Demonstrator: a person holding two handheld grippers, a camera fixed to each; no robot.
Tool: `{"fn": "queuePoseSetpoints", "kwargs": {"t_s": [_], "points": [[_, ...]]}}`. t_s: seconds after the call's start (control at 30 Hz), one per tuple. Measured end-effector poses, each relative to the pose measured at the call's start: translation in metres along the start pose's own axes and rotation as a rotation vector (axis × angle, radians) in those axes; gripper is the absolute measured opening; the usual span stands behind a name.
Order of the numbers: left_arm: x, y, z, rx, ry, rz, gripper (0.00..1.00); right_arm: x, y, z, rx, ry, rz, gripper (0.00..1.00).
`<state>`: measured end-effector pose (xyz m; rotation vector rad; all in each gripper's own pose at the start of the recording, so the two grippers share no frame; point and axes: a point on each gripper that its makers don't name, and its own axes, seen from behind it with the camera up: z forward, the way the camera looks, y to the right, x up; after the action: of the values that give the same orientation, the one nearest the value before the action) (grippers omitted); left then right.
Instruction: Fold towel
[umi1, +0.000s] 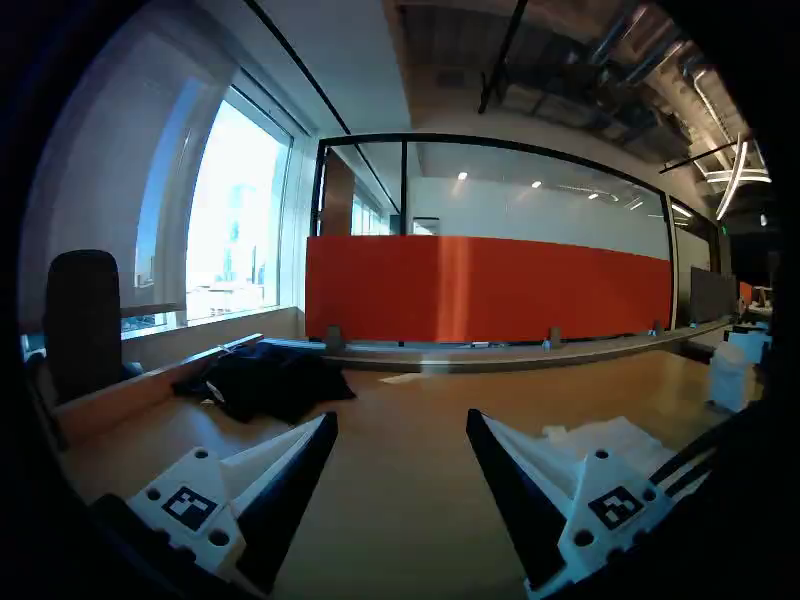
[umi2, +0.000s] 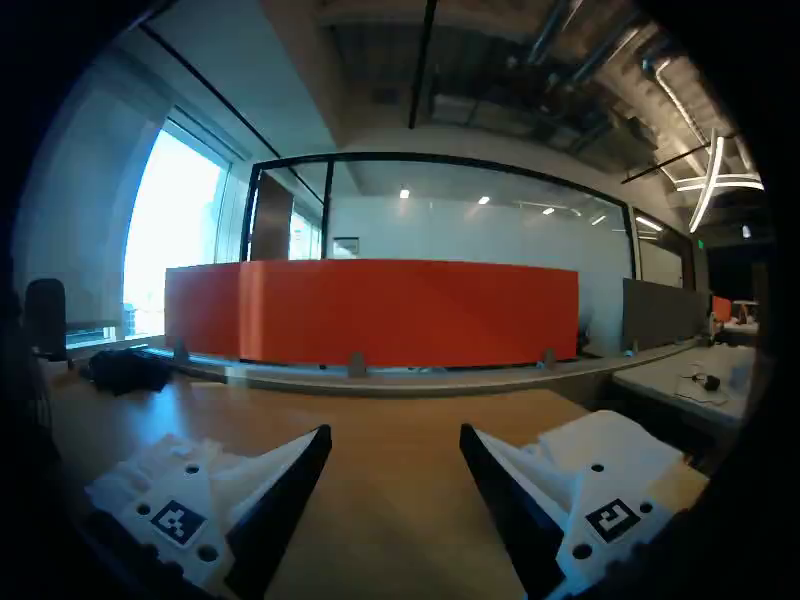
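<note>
**A:** Left gripper view, left to right: chair (umi1: 82, 320), window (umi1: 235, 220), black cloth (umi1: 265, 380) lying on the desk (umi1: 400, 490). The left gripper (umi1: 400, 414) hovers over bare wood, jaws spread wide, nothing between them.

**B:** Towel?

**A:** Likely the white cloth (umi1: 610, 435) just past the right-hand finger. It lies flat on the desk, partly hidden and untouched.

**B:** Right gripper view?

**A:** A crumpled white heap (umi2: 160, 462) sits behind the left-hand finger. It may be that same cloth; I cannot tell. The right gripper (umi2: 395, 428) gapes too, empty. A white stack (umi2: 610, 435) sits behind the right-hand finger. It looks squared off, possibly folded; I am unsure.

**B:** Progress?

**A:** My reading: the fold is not yet begun. Neither tool grips anything. Everything is left: reach, pinch an edge, carry it over, flatten.

**B:** Anything in the way?

**A:** The black cloth is well apart, far left. The orange partition (umi2: 380, 310) runs along the far edge, out of reach. The wood between the fingers is bare. The main trouble is that the fingers hide the white cloth's edges, so corners are hard to judge.
</note>
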<state>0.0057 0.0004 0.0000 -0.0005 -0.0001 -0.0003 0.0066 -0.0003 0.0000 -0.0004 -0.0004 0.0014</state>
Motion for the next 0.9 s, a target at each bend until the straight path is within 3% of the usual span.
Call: {"fn": "queuePoseSetpoints", "kwargs": {"t_s": [0.37,0.57,0.9], "points": [[0.104,0.000,-0.002,-0.008,0.009,0.036,0.96,0.093,-0.008,-0.005,0.003,-0.006,0.008,0.99],[0.149,-0.001,-0.006,-0.010,0.004,0.035,0.95,0.133,-0.016,-0.009,0.010,-0.010,0.016,0.99],[0.169,-0.007,-0.007,0.016,-0.012,0.036,0.96,0.163,-0.016,-0.016,0.004,-0.007,0.015,0.99]]}}
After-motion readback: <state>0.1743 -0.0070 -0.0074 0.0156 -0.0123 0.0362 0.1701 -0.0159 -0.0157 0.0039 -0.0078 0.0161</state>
